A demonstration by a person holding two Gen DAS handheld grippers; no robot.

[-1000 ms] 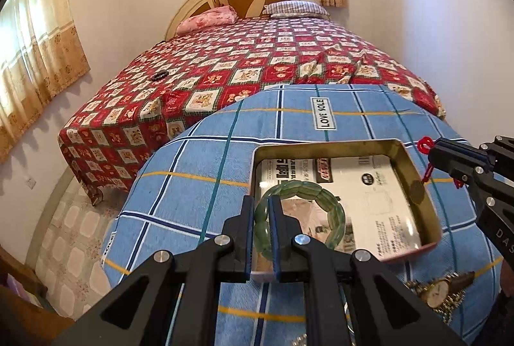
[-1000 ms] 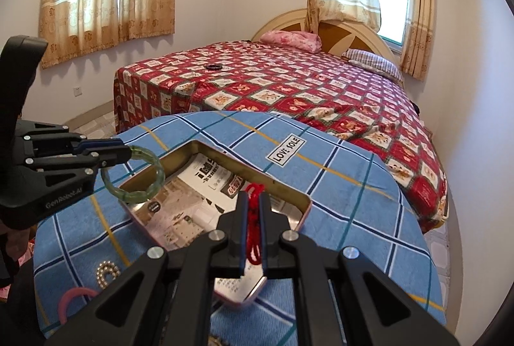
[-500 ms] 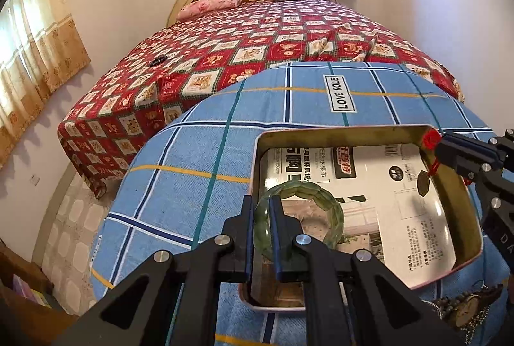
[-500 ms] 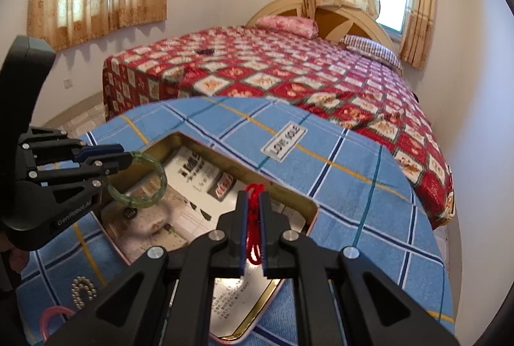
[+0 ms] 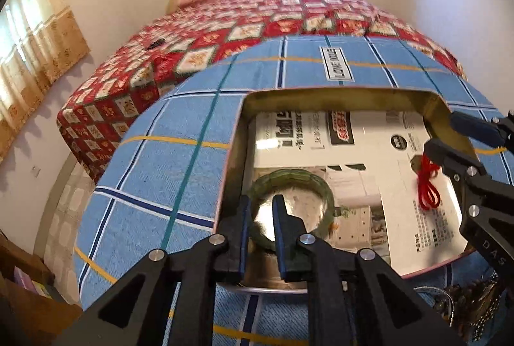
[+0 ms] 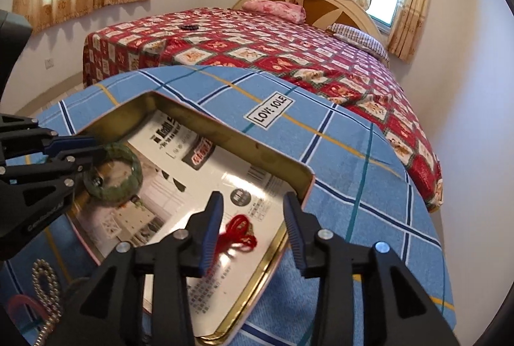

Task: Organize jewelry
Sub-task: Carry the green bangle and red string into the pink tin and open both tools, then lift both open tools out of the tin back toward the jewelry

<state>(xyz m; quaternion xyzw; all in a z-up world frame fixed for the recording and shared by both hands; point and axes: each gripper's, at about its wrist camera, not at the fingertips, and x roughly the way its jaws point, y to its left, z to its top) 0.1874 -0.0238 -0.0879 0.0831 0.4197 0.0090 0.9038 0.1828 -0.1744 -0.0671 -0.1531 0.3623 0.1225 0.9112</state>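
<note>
My left gripper [image 5: 259, 211] has its fingers apart around the near rim of one green bangle [image 5: 294, 182], lying flat in the tin [image 5: 337, 93]. My right gripper [image 6: 253, 214] is wide apart, right above one red string [image 6: 239, 233] on the paper inside. Next I lift straight up.
</note>
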